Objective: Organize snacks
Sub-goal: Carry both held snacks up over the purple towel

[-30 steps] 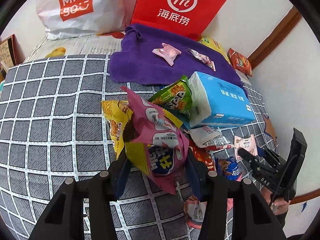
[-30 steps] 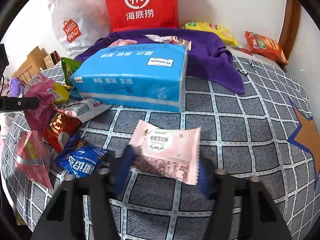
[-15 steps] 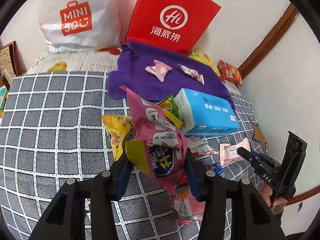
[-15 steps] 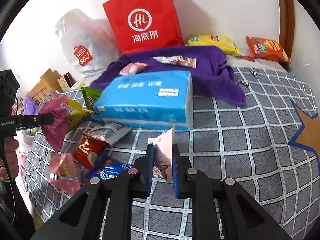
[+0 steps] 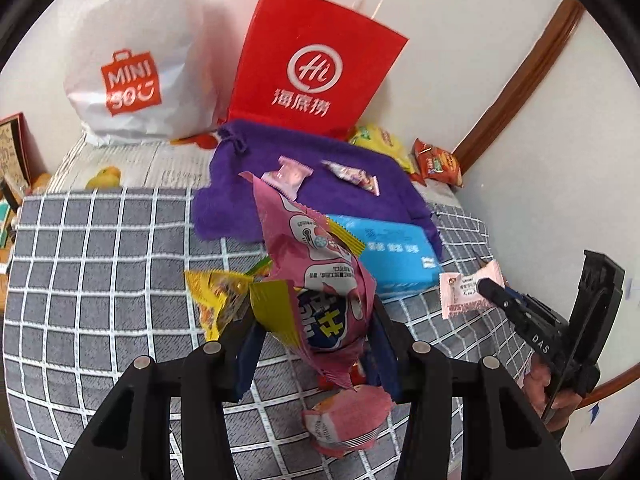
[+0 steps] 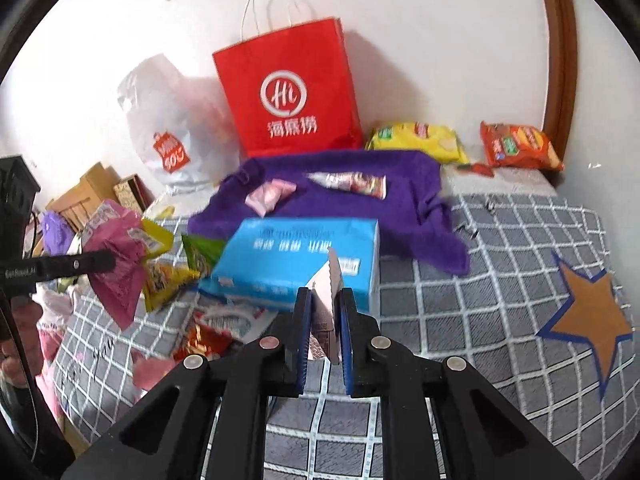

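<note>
My left gripper (image 5: 316,332) is shut on a bundle of a pink snack bag (image 5: 320,272) and a yellow snack bag (image 5: 216,296), held above the checked bed cover; the bundle also shows in the right wrist view (image 6: 116,256). My right gripper (image 6: 326,312) is shut on a small pale pink packet (image 6: 326,304), lifted off the bed; it shows in the left wrist view (image 5: 468,292). A purple towel (image 5: 248,192) lies ahead with a pink candy packet (image 5: 286,174) and a second wrapped snack (image 5: 354,174) on it.
A blue tissue pack (image 6: 296,256) lies before the towel. A red paper bag (image 6: 288,88) and a white Miniso bag (image 5: 132,52) stand against the wall. Yellow (image 6: 416,140) and orange (image 6: 516,146) snack bags lie at the back right. Loose snacks (image 6: 200,336) lie low left.
Both grippers have risen with their snacks. The right gripper closed on the pale pink packet and lifted it off the bed. The left bundle stays gripped.
</note>
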Tool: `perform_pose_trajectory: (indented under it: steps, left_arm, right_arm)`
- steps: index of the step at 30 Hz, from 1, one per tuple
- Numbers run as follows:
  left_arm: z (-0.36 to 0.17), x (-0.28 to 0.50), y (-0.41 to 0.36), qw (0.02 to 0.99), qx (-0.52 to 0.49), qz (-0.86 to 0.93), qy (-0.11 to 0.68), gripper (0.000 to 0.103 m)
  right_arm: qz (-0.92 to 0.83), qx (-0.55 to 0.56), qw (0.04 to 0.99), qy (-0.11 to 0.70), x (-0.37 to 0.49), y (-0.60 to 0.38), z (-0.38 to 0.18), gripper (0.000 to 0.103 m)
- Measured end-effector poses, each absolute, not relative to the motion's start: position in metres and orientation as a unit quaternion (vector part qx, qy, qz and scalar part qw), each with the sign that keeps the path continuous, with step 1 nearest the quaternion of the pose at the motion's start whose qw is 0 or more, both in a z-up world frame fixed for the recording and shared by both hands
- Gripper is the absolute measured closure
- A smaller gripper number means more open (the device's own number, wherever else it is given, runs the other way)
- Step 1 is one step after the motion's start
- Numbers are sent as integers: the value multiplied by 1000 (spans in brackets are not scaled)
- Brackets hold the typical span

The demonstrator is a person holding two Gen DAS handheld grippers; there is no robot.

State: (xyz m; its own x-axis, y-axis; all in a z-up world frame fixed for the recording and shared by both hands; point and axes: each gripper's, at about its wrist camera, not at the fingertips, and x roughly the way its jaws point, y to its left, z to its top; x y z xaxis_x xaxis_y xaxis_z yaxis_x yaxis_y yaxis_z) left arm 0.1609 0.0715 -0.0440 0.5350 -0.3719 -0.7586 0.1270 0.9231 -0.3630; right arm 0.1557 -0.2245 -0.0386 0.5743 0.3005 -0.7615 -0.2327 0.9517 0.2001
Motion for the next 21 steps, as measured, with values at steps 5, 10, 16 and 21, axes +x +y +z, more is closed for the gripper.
perform_pose_trajectory:
  steps: [5,10,16,21]
  left_arm:
    - [-31,165,61,869,-131,-156,451,57]
    - [-20,173,44,866,-134,-176,449,57]
    - [-10,186,27,865,-129,-185,448,57]
    - [2,196,21,870,-122,-186,440,57]
  right_arm:
    - [128,39,894,427,167,-228,-19,90]
    - [115,39,899,421,179,-231,-7,90]
    - [119,35,905,406,192,-227,7,90]
    - [125,31,908,398,204,-222,15,90]
